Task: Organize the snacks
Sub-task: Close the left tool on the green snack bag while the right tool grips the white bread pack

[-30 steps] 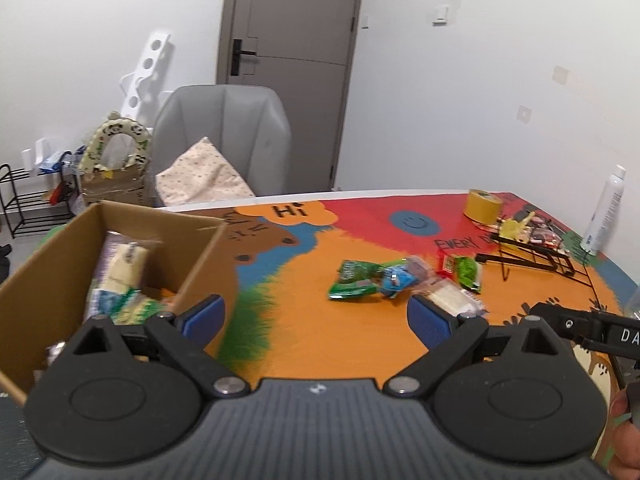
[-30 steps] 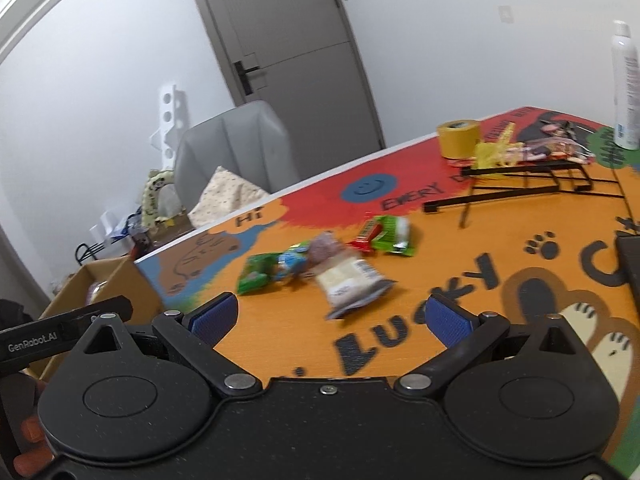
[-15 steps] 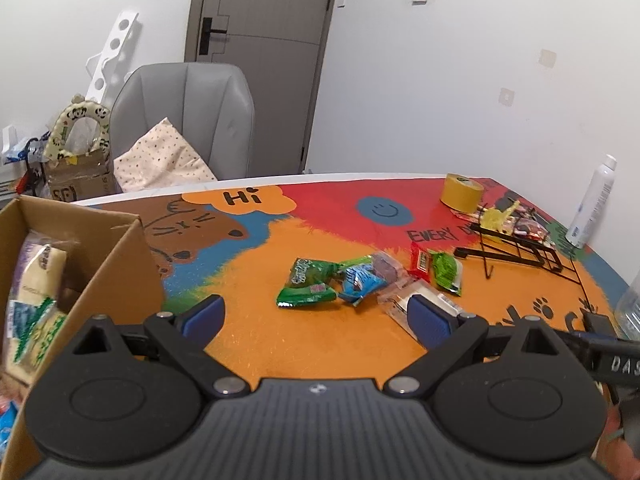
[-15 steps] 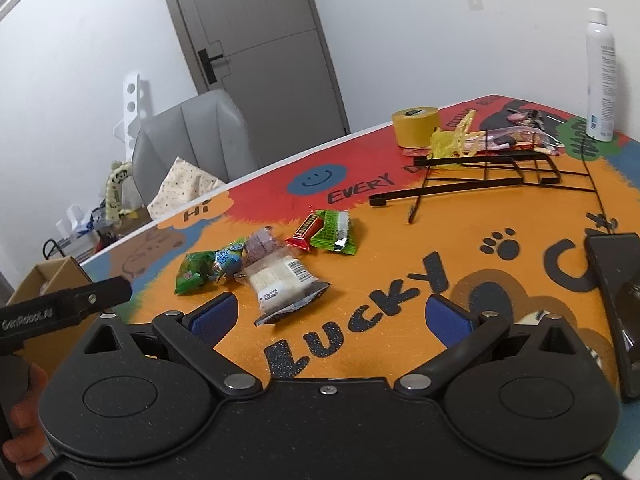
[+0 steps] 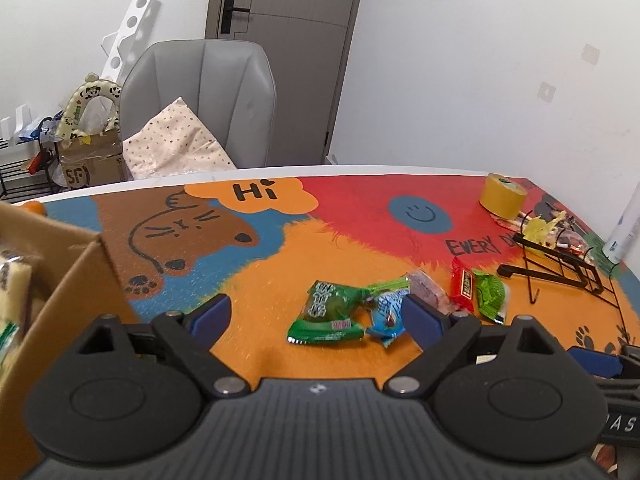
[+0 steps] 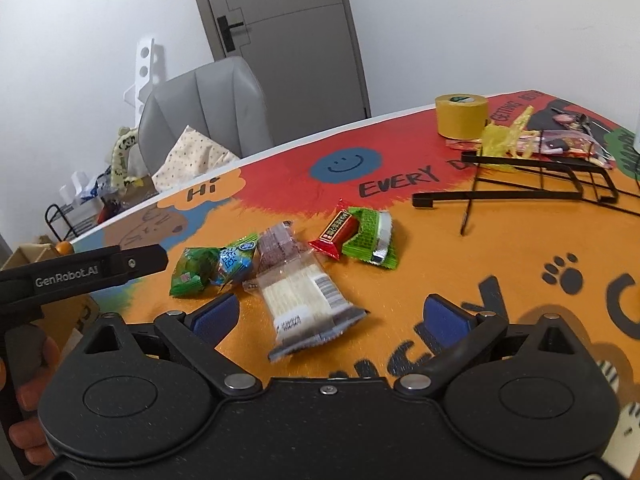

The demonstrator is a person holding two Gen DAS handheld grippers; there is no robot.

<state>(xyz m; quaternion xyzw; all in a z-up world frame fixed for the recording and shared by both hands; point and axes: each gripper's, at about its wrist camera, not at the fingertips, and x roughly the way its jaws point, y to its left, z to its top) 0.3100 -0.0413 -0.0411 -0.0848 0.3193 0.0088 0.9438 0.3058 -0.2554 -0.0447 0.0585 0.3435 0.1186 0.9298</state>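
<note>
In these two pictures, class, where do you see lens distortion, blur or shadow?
Left wrist view: the table edge bows and the corners go dark. Right wrist view: the door leans and curves, and the white packet under the open right claw is slightly soft.

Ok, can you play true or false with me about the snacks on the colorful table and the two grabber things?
1. The yellow tape roll stands on the red part of the table mat. True.
2. The right gripper is squeezing the white wafer packet. False: its jaws stand open, and the packet lies on the mat between and beyond them, not pressed.
3. The red candy bar lies right next to the light green packet. True.
4. The cardboard box is empty. False: packets show inside it.
5. The left gripper holds the dark green packet. False: its jaws are closing, yet nothing is gripped; the packet lies on the mat.
</note>
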